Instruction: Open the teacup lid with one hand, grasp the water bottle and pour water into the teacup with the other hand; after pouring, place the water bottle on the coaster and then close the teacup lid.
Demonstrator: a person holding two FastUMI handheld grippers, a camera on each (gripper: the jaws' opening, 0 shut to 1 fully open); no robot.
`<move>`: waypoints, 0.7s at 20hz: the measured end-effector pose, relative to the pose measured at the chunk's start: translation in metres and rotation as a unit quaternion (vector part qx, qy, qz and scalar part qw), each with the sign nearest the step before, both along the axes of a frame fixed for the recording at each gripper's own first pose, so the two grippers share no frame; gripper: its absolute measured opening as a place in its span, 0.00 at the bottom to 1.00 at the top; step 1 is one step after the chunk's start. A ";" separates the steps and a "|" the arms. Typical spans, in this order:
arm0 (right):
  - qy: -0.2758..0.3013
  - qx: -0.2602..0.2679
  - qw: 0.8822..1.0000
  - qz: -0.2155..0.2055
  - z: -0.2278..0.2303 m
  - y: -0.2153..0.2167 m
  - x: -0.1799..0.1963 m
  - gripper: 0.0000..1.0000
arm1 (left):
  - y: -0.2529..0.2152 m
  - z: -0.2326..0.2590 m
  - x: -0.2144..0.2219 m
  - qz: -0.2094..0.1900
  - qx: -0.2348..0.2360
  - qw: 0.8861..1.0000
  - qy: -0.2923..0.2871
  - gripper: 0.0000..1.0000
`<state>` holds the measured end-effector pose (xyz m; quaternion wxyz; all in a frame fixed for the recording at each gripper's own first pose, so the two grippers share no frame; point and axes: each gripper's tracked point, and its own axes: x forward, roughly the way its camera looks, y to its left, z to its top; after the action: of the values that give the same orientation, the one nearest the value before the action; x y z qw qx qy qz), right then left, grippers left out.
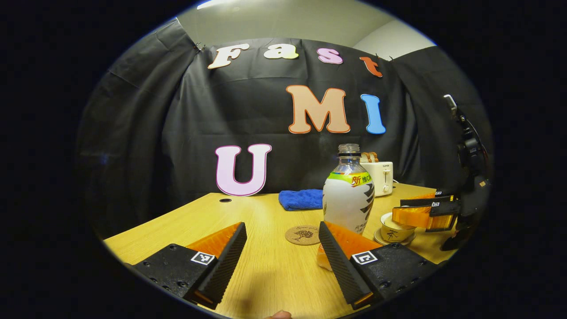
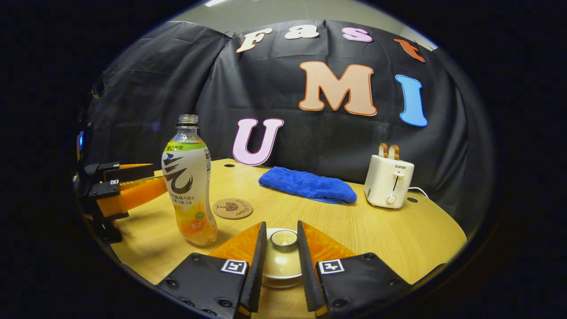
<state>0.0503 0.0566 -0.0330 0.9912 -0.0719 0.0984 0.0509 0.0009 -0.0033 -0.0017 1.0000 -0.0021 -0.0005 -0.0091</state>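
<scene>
Item, teacup: set on its saucer at the near edge of the table, lid seated, knob uppermost. The right gripper is placed astride the lid, one finger on each side of the knob; the fingers are drawn close, but whether both press on the lid cannot be told. In the left gripper view the same gripper is seen level with the cup at the right.

Item, water bottle: upright, uncapped, to the left of the teacup and apart from it. In the left gripper view the bottle stands just beyond the left gripper, whose fingers are spread wide and hold nothing.

Item, coaster: bare, just behind the bottle, towards the far side.

Also noted: blue cloth and toaster further back, not concerned.

Step judged in hand: lid opening, grasp being taken; lid not yet lifted. Next move judged to call for a firm closure on the knob and a straight lift clear of the cup, while the left gripper is advanced rightward around the bottle's body.
</scene>
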 end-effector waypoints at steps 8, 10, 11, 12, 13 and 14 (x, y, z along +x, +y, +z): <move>-0.014 0.025 1.000 -0.004 0.002 -0.001 -0.001 0.30 | 0.001 0.000 0.000 0.005 0.000 1.000 0.001 0.96; -0.018 0.036 0.999 0.000 0.005 -0.002 -0.003 0.28 | -0.001 0.001 0.001 0.000 0.000 1.000 0.001 0.96; -0.024 0.041 0.999 0.000 0.010 -0.003 -0.005 0.29 | -0.004 0.000 0.000 -0.006 0.000 1.000 -0.001 0.96; -0.032 0.043 0.999 -0.001 0.014 -0.005 -0.006 0.29 | -0.007 0.000 0.000 -0.010 0.001 1.000 0.000 0.96; -0.043 0.043 0.998 -0.006 0.017 -0.010 -0.007 0.30 | -0.007 -0.001 0.001 -0.013 0.001 1.000 0.000 0.96; -0.050 0.045 0.998 -0.008 0.018 -0.013 -0.008 0.29 | -0.009 -0.001 0.001 -0.017 0.003 1.000 0.001 0.96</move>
<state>0.0428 0.0439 -0.0148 0.9975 -0.0288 0.0469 0.0437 0.0016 -0.0121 -0.0022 0.9997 0.0007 0.0008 -0.0262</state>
